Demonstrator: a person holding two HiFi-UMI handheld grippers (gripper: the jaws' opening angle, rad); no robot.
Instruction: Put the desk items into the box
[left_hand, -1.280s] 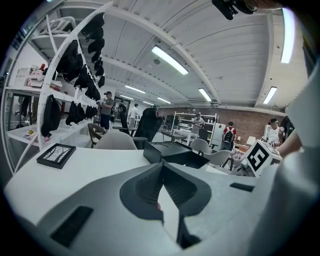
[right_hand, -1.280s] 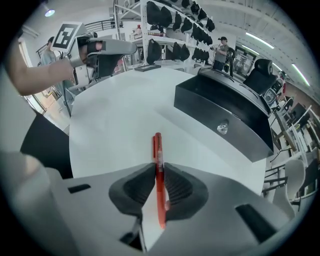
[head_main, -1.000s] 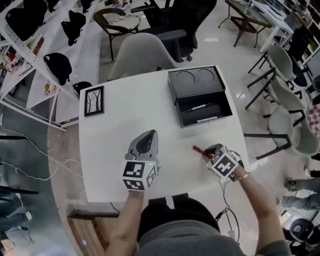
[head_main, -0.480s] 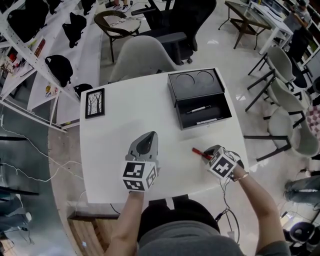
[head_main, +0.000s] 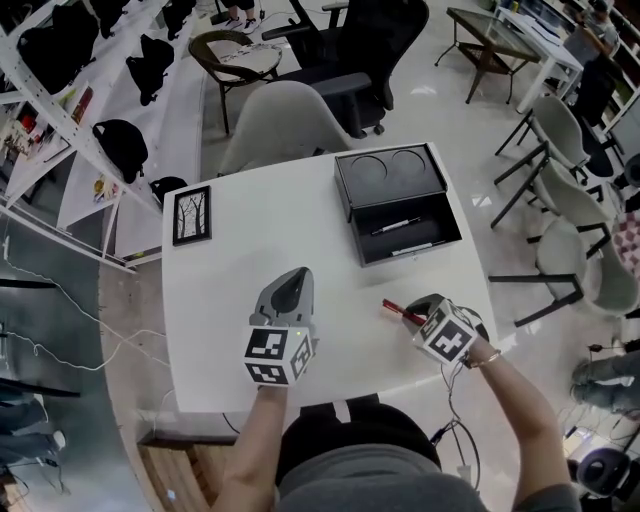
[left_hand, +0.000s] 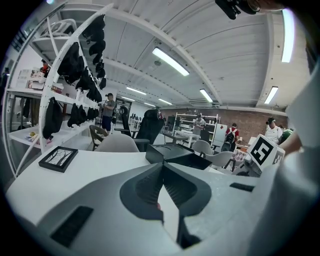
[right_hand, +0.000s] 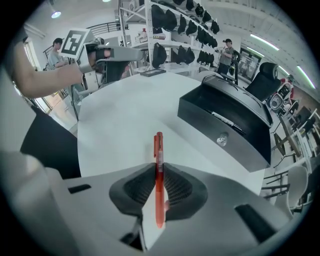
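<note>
A red pen (right_hand: 159, 175) is clamped between the jaws of my right gripper (right_hand: 159, 172), its tip sticking out ahead over the white table (head_main: 260, 250). In the head view the right gripper (head_main: 425, 310) sits at the table's near right, the red pen (head_main: 397, 309) poking out to its left. The black box (head_main: 398, 204) stands open at the far right with two pens (head_main: 396, 227) in its tray; it shows as the black box (right_hand: 235, 125) ahead in the right gripper view. My left gripper (head_main: 290, 285) rests shut and empty at the table's near middle.
A black picture frame (head_main: 191, 214) lies at the table's far left. Chairs (head_main: 285, 115) stand behind the table and more to the right. White shelving with black bags (head_main: 120, 140) runs along the left. People stand far off in the room.
The right gripper with the red pen has shifted slightly; the view has drifted a little. The left gripper has stayed put.
</note>
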